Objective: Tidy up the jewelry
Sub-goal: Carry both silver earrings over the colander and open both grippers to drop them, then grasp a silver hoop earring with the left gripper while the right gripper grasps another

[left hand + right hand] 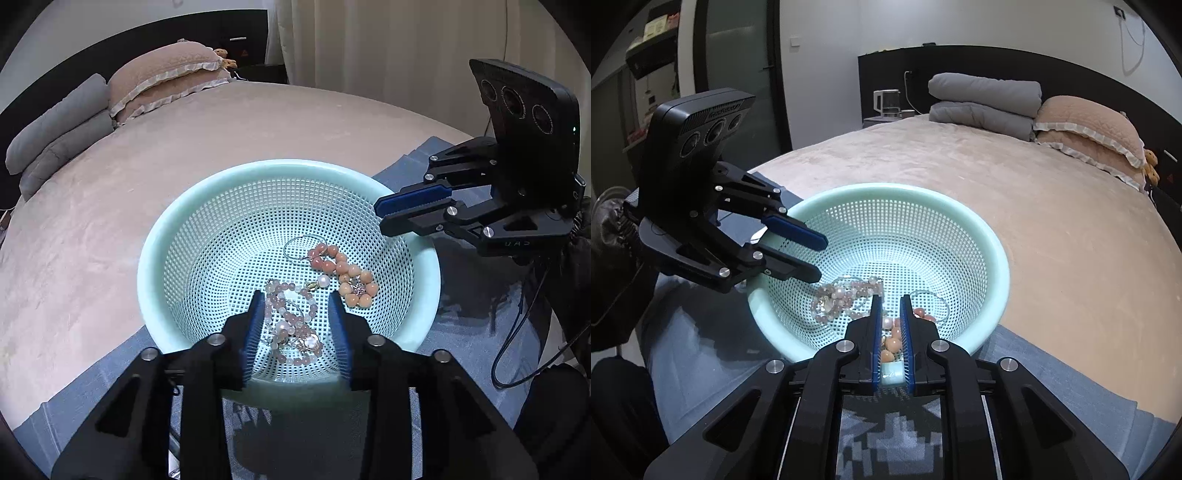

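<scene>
A mint-green perforated basket (155, 236) (997, 258) sits on a blue cloth at the bed's edge. Inside lie a peach bead bracelet (351, 277) (892, 343), a tangled pale pink and pearl bead string (291, 325) (838, 295) and a thin silver hoop (295, 247). My left gripper (296, 297) (820, 257) hangs open above the pale string, touching nothing. My right gripper (890, 298) (380, 218) reaches over the basket's rim with its jaws a narrow gap apart. The peach beads show below that gap, and nothing is gripped.
The blue cloth (110, 373) covers the near corner of a bed with a beige cover (147, 177). Pink frilled pillows (166, 77) and folded grey quilts (986, 103) lie at the headboard. A kettle (886, 101) stands on a nightstand. Curtains (369, 48) hang beyond the bed.
</scene>
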